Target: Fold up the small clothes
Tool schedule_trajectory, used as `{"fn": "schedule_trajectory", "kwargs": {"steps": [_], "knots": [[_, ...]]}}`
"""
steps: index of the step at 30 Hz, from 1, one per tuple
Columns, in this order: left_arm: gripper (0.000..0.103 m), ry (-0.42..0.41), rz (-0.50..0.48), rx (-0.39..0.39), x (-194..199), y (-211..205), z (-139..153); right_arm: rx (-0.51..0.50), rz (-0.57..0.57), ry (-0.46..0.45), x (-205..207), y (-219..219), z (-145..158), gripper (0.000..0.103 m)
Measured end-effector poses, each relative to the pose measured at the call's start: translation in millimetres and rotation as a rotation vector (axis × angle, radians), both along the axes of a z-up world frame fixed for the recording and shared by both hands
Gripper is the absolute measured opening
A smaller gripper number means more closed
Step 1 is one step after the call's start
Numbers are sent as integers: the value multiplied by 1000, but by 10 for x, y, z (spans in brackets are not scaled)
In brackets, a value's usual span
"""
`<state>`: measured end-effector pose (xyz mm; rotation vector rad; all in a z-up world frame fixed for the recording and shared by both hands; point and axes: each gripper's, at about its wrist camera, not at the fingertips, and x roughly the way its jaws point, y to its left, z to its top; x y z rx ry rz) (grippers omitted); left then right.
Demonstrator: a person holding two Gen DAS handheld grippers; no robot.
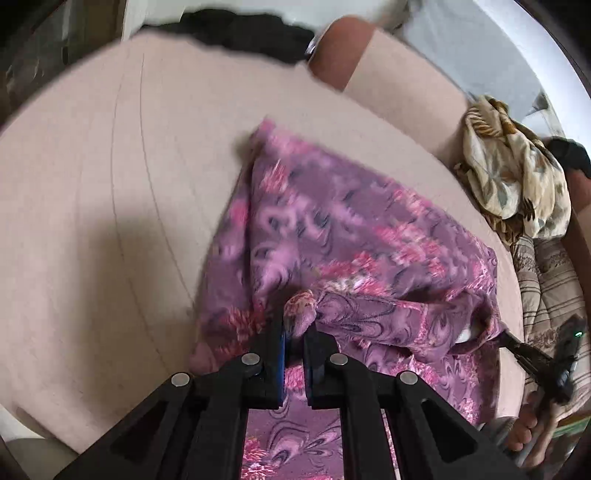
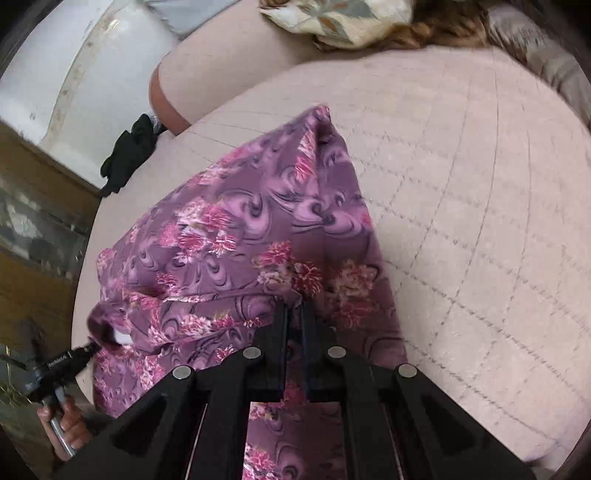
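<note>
A: Which step was in hand?

B: A carry-over fold, by my reading. The left tool was clamped narrow on a bunched corner of the purple floral garment, and the right tool was pinched just as narrow on the other end of the same hem. Between them that edge was lifted off the pale pink sofa seat.

A: And the rest of the garment?

B: It trailed away from both tools across the cushion, running up to a point near the middle of each frame, with more cloth hanging below the tools at the bottom edge. It was blurred in the left view.

A: Anything close by?

B: A cream patterned cloth lay heaped at the right of the left view, and a black garment at its top. Both were well apart from the purple one.

A: What did the next move call for?

B: I would say keeping both grips level, bringing the held edge over to meet the far point, laying it flat, and only then opening.
</note>
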<state>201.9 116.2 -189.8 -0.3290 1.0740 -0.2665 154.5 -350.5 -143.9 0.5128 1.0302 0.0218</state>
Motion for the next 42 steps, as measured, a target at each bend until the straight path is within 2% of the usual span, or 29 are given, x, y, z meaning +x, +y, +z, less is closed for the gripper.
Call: {"fn": "schedule_trajectory", "kwargs": {"steps": [1,3,5,7,9,11,12,13,14,15,16,17,19,23,24,28,31,32,33,36,38,39,41,42], "knots": [[7,-12,1,-23,-34,26,54,-29,5,-32,-79,28,95,6],[7,-38,6,3,-130,58,87,-24,7,-43,-261,34,131,5],[10,-14,10,57,-171,37,-31,-51,-18,0,-406,45,27,5],[13,42,15,67,-141,7,-173,-84,-27,45,-366,38,-49,2],[14,31,9,65,-117,-21,-129,-118,-49,57,-316,14,-44,2],[27,36,-5,23,-155,-9,-19,-52,-46,25,-370,-11,11,3],[44,30,-5,18,-258,32,20,-38,-49,1,-443,-6,54,3],[55,21,1,15,-334,88,40,-23,-50,-25,-511,-9,112,6],[57,14,12,-2,-393,142,60,8,-53,-45,-598,-10,147,26],[57,24,31,-39,-451,227,71,37,-61,-51,-658,-19,149,58],[57,31,43,-80,-478,287,74,83,-67,-56,-710,-16,140,69],[57,33,57,-129,-528,342,76,124,-57,-56,-724,9,122,74],[60,42,93,-172,-518,433,76,162,-26,-34,-701,106,68,74],[61,77,74,-234,-397,433,44,211,29,32,-568,288,-116,73],[64,89,65,-240,-348,371,25,223,28,40,-553,308,-153,72],[65,138,49,-297,-161,275,-55,258,-19,79,-396,222,-311,65],[66,124,58,-350,-132,321,8,301,-49,62,-322,134,-338,63],[67,119,69,-368,-134,354,23,293,-53,65,-294,130,-347,59],[73,117,84,-381,-129,388,30,269,-60,70,-277,135,-357,49],[75,142,121,-379,-43,435,-26,183,-71,89,-264,164,-371,24],[75,164,135,-348,13,400,-76,140,-74,89,-260,176,-357,15],[74,163,125,-306,19,349,-82,121,-72,91,-254,181,-351,11],[61,149,90,-222,-15,235,-77,110,-67,86,-260,175,-339,9],[49,135,74,-184,-54,183,-65,106,-68,81,-271,163,-324,8]]}}
